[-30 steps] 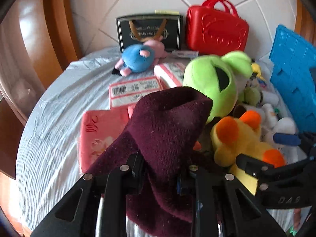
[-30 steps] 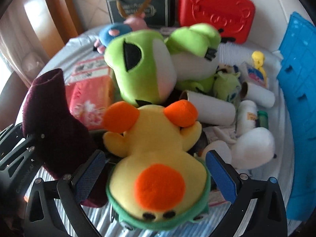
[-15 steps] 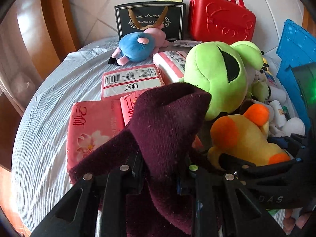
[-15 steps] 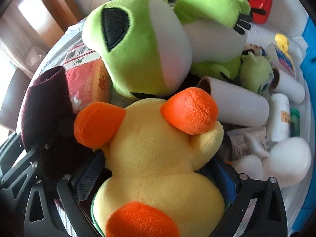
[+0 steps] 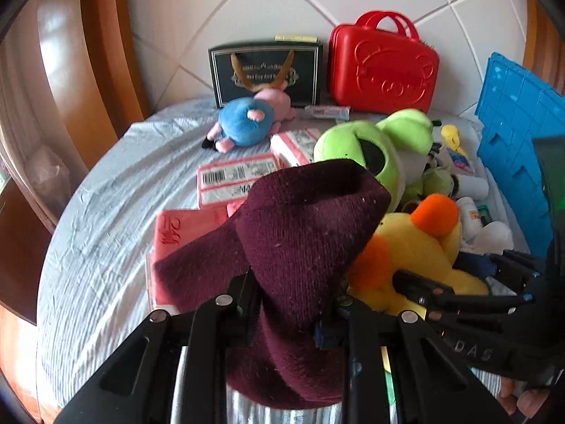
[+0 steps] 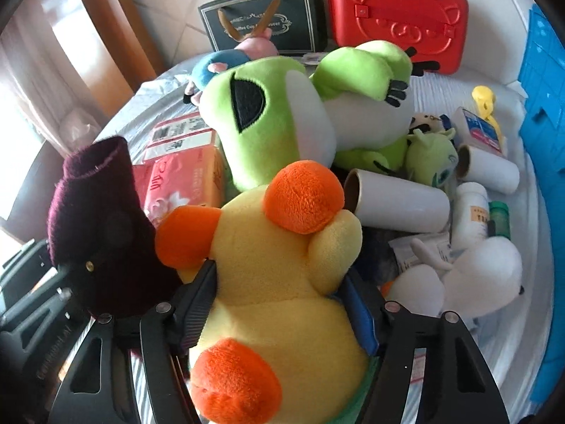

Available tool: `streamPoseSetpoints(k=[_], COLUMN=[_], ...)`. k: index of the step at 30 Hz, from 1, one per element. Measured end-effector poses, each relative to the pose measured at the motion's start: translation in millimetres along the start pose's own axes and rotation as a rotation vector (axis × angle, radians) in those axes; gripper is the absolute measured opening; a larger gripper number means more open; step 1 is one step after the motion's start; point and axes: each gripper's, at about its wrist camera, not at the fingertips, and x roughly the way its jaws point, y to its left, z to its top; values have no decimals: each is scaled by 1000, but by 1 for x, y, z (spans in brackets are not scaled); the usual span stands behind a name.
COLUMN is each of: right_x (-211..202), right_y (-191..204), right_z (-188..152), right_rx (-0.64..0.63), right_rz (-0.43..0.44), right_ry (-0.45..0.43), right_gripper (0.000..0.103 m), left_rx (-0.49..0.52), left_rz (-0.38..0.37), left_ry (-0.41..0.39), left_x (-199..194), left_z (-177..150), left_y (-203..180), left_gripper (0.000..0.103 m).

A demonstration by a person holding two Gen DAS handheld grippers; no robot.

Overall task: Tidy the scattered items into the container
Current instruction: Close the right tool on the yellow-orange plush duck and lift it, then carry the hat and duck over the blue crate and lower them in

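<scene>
2 grippers each hold something soft above the table (image 5: 106, 219). The left gripper (image 5: 287, 312) is squeezed tight on a dark red sock (image 5: 303, 233). The right gripper (image 6: 279, 304) is squeezed tight on a yellow duck toy (image 6: 282, 282). A blue crate (image 5: 519, 141) stands at the right, near a green frog toy (image 6: 268, 127).

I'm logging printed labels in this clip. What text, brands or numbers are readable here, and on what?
"DAS": right gripper body, seen from the left wrist view.
"Coffee Cup And Saucer", partly covered: black gift box.
Barcode and small print on the pink tissue pack: too small to read.
Large red characters on the other pink pack: not legible.
White bottle label: blurred.
</scene>
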Motion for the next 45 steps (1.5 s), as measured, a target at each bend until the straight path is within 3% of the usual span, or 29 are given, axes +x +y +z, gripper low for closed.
streamPoseSetpoints(k=[5, 10, 12, 14, 15, 19, 23, 29, 38, 45], right_x=[-9, 12, 17, 25, 30, 37, 13, -45, -129, -204], right_y=[6, 10, 5, 3, 3, 1, 4, 17, 42, 35], right_z=[-10, -26, -30, -29, -29, -25, -20, -1, 44, 65], right_rx=[-4, -11, 0, 1, -5, 10, 33, 19, 4, 13], right_rz=[-4, -20, -20, -21, -26, -26, -22, -2, -44, -109], right_ry=[-5, 74, 90, 123, 133, 109, 10, -178, -343, -441], right_gripper=[67, 68, 75, 88, 89, 80, 73, 71, 70, 70], left_rx=[-5, 12, 14, 10, 7, 5, 10, 16, 55, 87], left_rz=[-11, -25, -22, -19, -20, -25, -37, -52, -69, -95], left_ry=[26, 76, 84, 87, 87, 74, 38, -40, -159, -233], left_x=[5, 19, 22, 25, 25, 20, 2, -34, -85, -120], left_z=[-5, -26, -29, -29, -29, -26, -16, 10, 64, 104], left_y=[5, 1, 1, 3, 5, 7, 7, 10, 9, -6], left_gripper=[22, 22, 22, 22, 22, 22, 22, 22, 22, 21])
